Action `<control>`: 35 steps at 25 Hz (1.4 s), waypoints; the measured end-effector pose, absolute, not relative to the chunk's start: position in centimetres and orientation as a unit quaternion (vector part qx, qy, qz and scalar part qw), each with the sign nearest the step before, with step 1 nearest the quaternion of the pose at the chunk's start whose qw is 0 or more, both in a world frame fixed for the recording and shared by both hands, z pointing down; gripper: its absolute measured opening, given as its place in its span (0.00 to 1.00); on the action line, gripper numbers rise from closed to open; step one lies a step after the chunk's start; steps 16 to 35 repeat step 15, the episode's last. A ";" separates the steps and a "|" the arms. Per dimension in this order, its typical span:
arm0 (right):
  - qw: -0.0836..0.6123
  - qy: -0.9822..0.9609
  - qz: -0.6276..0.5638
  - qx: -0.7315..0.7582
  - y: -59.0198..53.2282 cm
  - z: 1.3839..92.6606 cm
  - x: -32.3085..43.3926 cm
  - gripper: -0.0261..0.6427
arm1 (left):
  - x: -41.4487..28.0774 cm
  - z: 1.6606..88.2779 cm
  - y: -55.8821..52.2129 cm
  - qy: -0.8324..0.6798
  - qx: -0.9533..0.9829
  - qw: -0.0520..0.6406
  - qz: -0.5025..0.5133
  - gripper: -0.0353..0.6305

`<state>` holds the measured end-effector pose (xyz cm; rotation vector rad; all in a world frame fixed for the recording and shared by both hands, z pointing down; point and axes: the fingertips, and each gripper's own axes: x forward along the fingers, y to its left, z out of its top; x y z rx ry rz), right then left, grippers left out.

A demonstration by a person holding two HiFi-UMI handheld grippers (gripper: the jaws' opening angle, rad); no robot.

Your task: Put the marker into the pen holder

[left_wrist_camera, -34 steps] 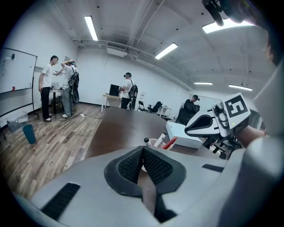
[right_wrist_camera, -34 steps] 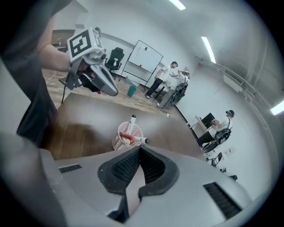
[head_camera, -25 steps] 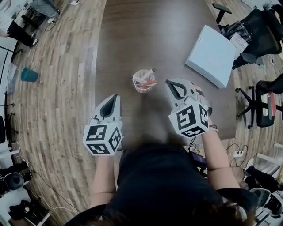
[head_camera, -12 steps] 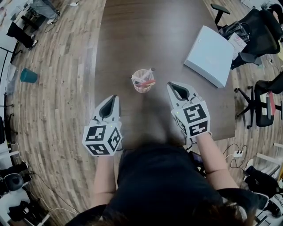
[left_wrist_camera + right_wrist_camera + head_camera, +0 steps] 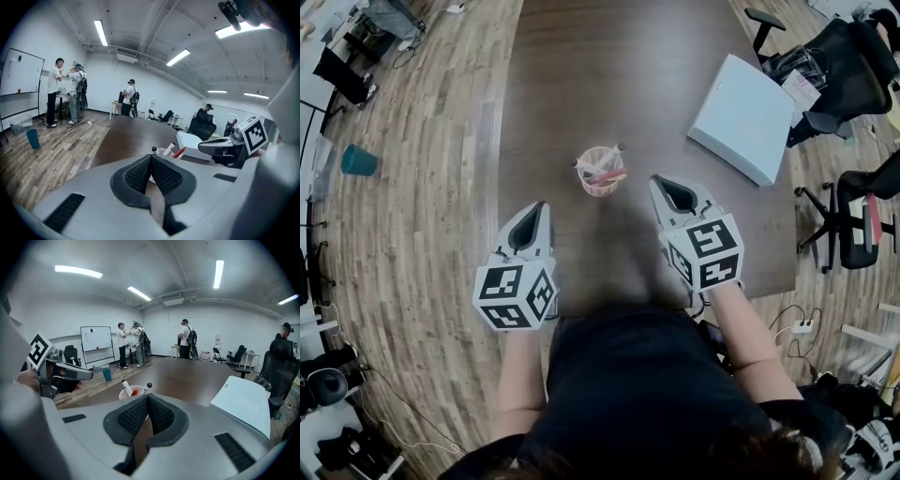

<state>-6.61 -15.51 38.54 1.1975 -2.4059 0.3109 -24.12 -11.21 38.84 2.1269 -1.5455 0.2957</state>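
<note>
Pictured on a dark wooden table (image 5: 581, 75) in an open-plan office: a pale pen holder (image 5: 601, 189), upright near the middle, with several markers (image 5: 609, 175) already standing in it, among them a red one and a white one capped in black. Caught the left gripper (image 5: 541, 205) and the right gripper (image 5: 660, 181) hovering on the near side of the holder, 1 to each flank, near it but clear of it. Found both pairs of jaws pressed together with nothing pinched between them; checked this in the left gripper view and the right gripper view, each looking past closed tips toward the holder and its marker ends. Spotted no loose marker anywhere on the visible tabletop, only a white box (image 5: 741, 117) lying well apart toward the far right edge. Judged the task as good as done: marker apparently delivered into the holder, nothing left in either grip. Left to do, at most: drawing the 2 grippers back from the holder. Could not single out the task's own marker among those in the holder.
</note>
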 end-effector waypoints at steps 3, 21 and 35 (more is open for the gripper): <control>0.215 -0.868 0.111 0.433 -15.4 38.5 -6.6 0.07 | -24.0 38.9 -11.1 -0.566 0.779 0.246 0.109 0.09; 0.211 -0.870 0.114 0.432 -15.5 38.6 -6.6 0.07 | -23.8 39.2 -10.9 -0.565 0.779 0.248 0.114 0.09; 0.211 -0.870 0.114 0.432 -15.5 38.6 -6.6 0.07 | -23.8 39.2 -10.9 -0.565 0.779 0.248 0.114 0.09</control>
